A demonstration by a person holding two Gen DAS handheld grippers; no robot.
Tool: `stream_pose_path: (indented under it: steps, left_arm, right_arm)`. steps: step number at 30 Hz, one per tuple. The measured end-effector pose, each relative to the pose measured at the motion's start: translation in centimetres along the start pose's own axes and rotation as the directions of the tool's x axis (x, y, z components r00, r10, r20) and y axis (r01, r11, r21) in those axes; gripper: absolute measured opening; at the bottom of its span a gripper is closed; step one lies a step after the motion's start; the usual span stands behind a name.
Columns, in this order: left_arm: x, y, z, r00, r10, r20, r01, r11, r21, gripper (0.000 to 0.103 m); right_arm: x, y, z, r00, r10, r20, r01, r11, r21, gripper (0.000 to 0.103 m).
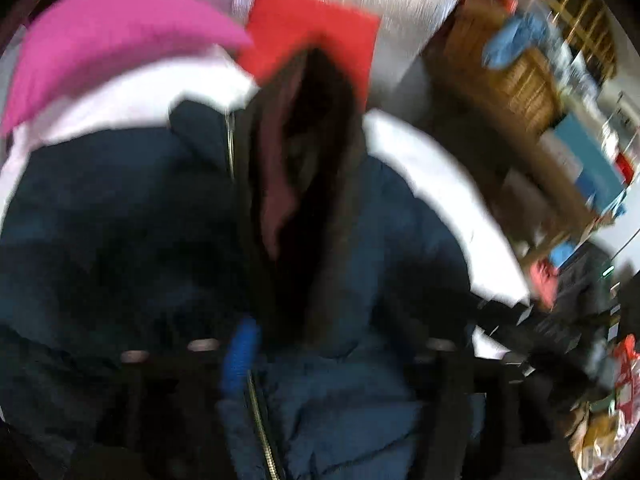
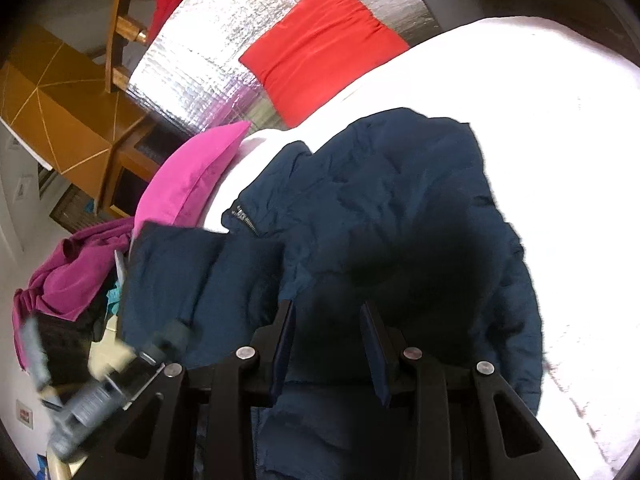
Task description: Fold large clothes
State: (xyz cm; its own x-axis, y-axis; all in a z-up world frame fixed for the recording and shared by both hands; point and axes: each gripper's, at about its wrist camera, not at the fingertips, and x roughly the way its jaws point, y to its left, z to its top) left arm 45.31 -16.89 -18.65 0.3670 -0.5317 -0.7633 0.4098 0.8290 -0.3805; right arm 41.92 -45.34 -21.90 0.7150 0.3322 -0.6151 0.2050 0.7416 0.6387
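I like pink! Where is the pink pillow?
In the right wrist view the pink pillow lies left of centre, at the white sheet's left edge, beside the navy jacket.

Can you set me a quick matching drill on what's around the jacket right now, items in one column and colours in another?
Items:
1. jacket
2. folded cloth on the silver mat
3. cushion beside the jacket's collar
4. sheet under the jacket

Colours:
A. white
B. pink
C. dark blue
D. red

Pairs: 1-C, 2-D, 3-B, 4-A
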Motion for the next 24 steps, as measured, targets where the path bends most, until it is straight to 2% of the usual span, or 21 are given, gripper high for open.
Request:
stream_pose_path:
  steps: [2, 5, 7, 8, 11, 13, 15, 17, 18, 20, 22, 24]
  left_arm:
    - [-0.1, 0.2, -0.3, 1.0, 0.004, -0.028, -0.004, 1.0, -0.004, 0.072]
    - [-2.5, 0.3, -0.2, 0.999, -0.045, -0.007, 0.045, 0.999, -0.003, 0.072]
    - [-5.1, 0.2, -0.4, 0.996, -0.075, 0.044, 0.074, 0.997, 0.015, 0.073]
    - [-6.9, 0.1, -0.6, 0.992, -0.102, 0.079, 0.099, 0.994, 0.035, 0.075]
    - [-10.6, -0.2, -0.9, 0.969, -0.173, 0.176, 0.163, 0.984, 0.072, 0.081]
    - [-11.5, 0.8, -0.5, 0.955, -0.199, 0.219, 0.188, 0.98, 0.067, 0.082]
    - [-11.4, 2.5, 0.3, 0.952, -0.191, 0.24, 0.19, 0.981, 0.026, 0.082]
    - [-10.7, 4.9, 0.8, 0.954, -0.181, 0.238, 0.2, 0.978, -0.058, 0.082]
    - [-9.9, 6.2, 1.0, 0.958, -0.185, 0.217, 0.214, 0.97, -0.116, 0.082]
    - [-8.6, 7.5, 1.2, 0.953, -0.225, 0.204, 0.265, 0.944, -0.196, 0.082]
    - [-7.6, 8.1, 1.3, 0.937, -0.272, 0.218, 0.321, 0.918, -0.232, 0.082]
    - [-6.8, 6.9, 1.7, 0.909, -0.353, 0.219, 0.398, 0.891, -0.217, 0.082]
  right_arm:
    - [-0.6, -0.6, 0.2, 1.0, -0.003, 0.005, 0.003, 1.0, 0.01, 0.037]
    - [-1.3, -0.8, 0.4, 1.0, -0.01, 0.012, 0.01, 1.0, -0.003, 0.038]
    - [-2.0, -0.6, 0.5, 1.0, -0.005, 0.02, 0.006, 1.0, -0.022, 0.058]
    - [-2.5, -0.4, 0.6, 0.999, 0.01, 0.036, -0.009, 1.0, -0.028, 0.064]
    - [-3.2, 0.1, 0.9, 0.997, 0.05, 0.055, -0.048, 0.998, -0.035, 0.065]
    - [-3.3, 0.3, 0.8, 0.996, 0.062, 0.06, -0.06, 0.998, -0.031, 0.065]
    - [-2.9, 0.8, 0.6, 0.996, 0.064, 0.056, -0.062, 0.998, -0.031, 0.065]
    - [-2.4, 1.2, 0.4, 0.998, 0.042, 0.044, -0.04, 0.998, -0.041, 0.065]
    - [-2.1, 1.4, 0.2, 0.999, 0.029, 0.037, -0.027, 0.999, -0.044, 0.065]
    - [-1.7, 1.5, -0.1, 0.999, 0.027, 0.029, -0.026, 0.999, -0.039, 0.065]
    - [-1.6, 1.6, -0.2, 0.999, 0.025, 0.03, -0.024, 0.999, -0.039, 0.065]
    - [-1.7, 1.5, -0.1, 0.999, 0.026, 0.041, -0.025, 0.999, -0.043, 0.065]
